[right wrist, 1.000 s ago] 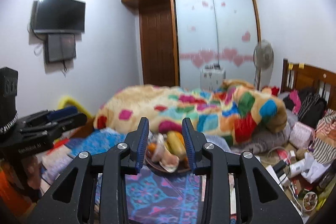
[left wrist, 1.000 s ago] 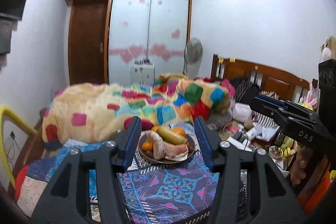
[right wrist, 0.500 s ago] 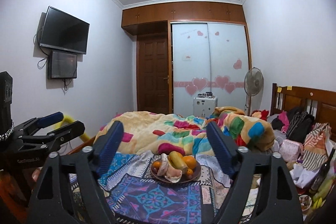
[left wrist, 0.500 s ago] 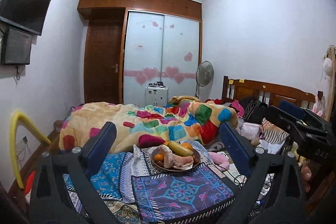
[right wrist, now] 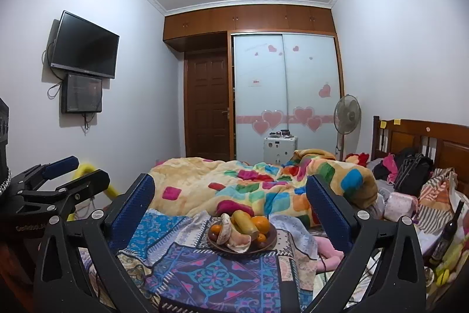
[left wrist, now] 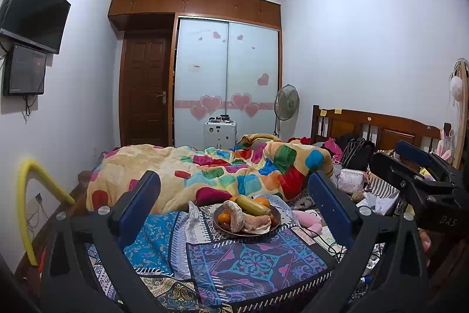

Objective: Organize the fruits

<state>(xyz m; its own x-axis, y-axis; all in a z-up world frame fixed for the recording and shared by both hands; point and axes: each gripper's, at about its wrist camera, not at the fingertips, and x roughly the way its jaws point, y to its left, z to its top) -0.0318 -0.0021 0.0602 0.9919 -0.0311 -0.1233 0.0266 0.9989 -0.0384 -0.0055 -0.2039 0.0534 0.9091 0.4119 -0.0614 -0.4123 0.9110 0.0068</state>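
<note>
My left gripper (left wrist: 234, 195) is released, its two blue-padded jaws spread wide with nothing between them. My right gripper (right wrist: 230, 197) is likewise spread wide and empty. Both are held above the near end of the bed, well apart from the fruit.

The fruit sits in a dark round plate (left wrist: 222, 228) ahead of both grippers, framed between each pair of jaws. The plate rests on a patterned blue and purple cloth (left wrist: 252, 263) spread over the bed. On the plate: a long yellow fruit (left wrist: 249, 205) lying across the top, an orange (right wrist: 260, 223) at the far right side, a smaller orange (right wrist: 216, 229) at the left edge, and pale peel pieces (right wrist: 239, 239) at the front. A dark round fruit at the right rim is too small for me to identify.

Behind the plate lies a rumpled quilt with coloured squares (left wrist: 228, 169). To the right of the plate, a pink soft item (right wrist: 328, 250) lies on the bed, and beyond it a wooden headboard (right wrist: 425, 140) with bags and clothes heaped before it. A dark bottle (right wrist: 448, 231) stands at the right edge of the right wrist view. A standing fan (right wrist: 347, 115) and a wardrobe with heart stickers (right wrist: 284, 96) occupy the far wall; a television (right wrist: 85, 46) hangs on the left wall.
</note>
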